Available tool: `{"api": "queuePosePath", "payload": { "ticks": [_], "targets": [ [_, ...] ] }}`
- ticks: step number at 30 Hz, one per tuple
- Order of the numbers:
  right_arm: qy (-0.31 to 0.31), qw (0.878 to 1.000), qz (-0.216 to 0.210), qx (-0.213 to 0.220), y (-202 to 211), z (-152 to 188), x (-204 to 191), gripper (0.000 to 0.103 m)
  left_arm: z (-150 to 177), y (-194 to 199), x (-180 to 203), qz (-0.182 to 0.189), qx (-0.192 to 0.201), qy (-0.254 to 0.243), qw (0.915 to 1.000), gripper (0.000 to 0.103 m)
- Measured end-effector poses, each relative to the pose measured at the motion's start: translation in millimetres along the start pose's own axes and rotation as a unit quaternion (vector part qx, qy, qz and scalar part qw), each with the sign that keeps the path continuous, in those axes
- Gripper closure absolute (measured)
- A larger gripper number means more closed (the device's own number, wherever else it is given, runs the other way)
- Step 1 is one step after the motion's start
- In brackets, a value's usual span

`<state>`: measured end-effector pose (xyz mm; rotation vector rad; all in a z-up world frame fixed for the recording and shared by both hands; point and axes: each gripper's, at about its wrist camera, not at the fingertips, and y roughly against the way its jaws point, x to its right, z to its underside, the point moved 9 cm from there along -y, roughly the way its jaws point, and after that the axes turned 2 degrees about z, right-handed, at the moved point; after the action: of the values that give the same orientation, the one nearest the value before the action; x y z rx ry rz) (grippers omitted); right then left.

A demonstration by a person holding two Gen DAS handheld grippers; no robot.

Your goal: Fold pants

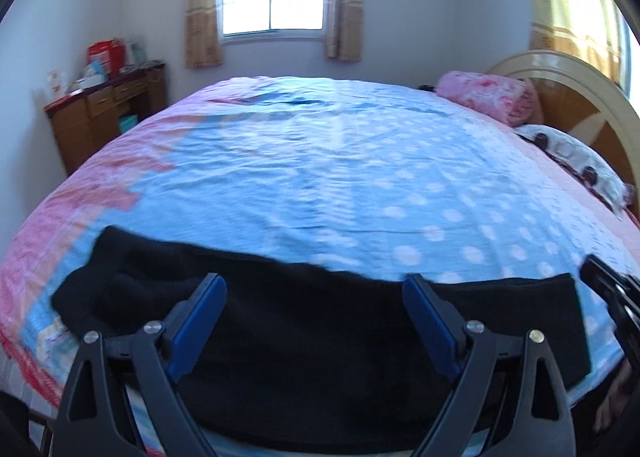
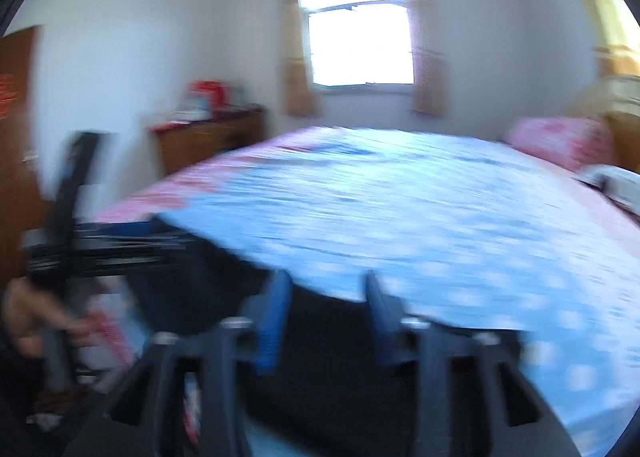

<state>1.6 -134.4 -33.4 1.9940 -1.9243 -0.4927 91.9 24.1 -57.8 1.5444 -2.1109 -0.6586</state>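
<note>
Left tongs (image 1: 314,279) gape wide above black pants (image 1: 320,337) on bed (image 1: 320,177). Right tongs (image 2: 327,280) blurred, jaws apart, gripping nothing.

Beyond the black pants (image 1: 320,337) lying along the near edge, the blue polka-dot bedspread (image 1: 340,177) stretches bare toward the far window wall. On the right, a folded pink blanket (image 1: 486,97), a white pillow (image 1: 576,157) and the curved wooden headboard (image 1: 580,97) block the way. A cluttered brown wooden desk (image 1: 108,109) stands off the bed's left side.
</note>
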Motion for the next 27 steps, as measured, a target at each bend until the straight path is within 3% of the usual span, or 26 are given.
{"api": "queuePosePath", "payload": {
  "ticks": [4, 7, 10, 11, 18, 21, 24, 27],
  "targets": [
    [-0.039, 0.996, 0.065, -0.05, -18.3, 19.9, 66.0, 0.096, 7.5, -22.1, 56.7, 0.04, -0.031, -0.024, 0.9984, 0.011],
    [-0.065, 0.992, 0.077, -0.075, -31.5, 41.1, 88.6, 0.096, 27.6, -48.2, 69.3, 0.015, -0.077, -0.029, 0.9965, 0.011],
    [-0.108, 0.983, 0.075, -0.129, -48.7, 80.0, 110.6, 0.096, 49.5, -66.2, 65.4, -0.001, -0.117, -0.017, 0.993, 0.011],
    [-0.121, 0.984, 0.065, -0.109, -50.3, 83.1, 116.4, 0.096, 54.2, -69.5, 63.6, 0.0, -0.123, -0.011, 0.9924, 0.01],
    [-0.138, 0.984, 0.058, -0.098, -40.2, 84.3, 116.7, 0.096, 53.5, -60.1, 57.0, -0.002, -0.113, -0.015, 0.9935, 0.009],
    [-0.153, 0.985, 0.058, -0.052, -20.0, 62.2, 112.1, 0.096, 50.1, -55.2, 41.6, -0.014, -0.105, -0.004, 0.9943, 0.009],
    [-0.119, 0.992, 0.023, -0.046, -18.4, 44.6, 82.6, 0.096, 44.3, -49.8, 20.4, -0.025, -0.097, 0.01, 0.9949, 0.009],
    [-0.107, 0.992, -0.029, -0.055, -21.4, 49.8, 41.8, 0.096, 40.6, -37.6, -11.5, -0.051, -0.084, 0.029, 0.9948, 0.009]
  ]
}}
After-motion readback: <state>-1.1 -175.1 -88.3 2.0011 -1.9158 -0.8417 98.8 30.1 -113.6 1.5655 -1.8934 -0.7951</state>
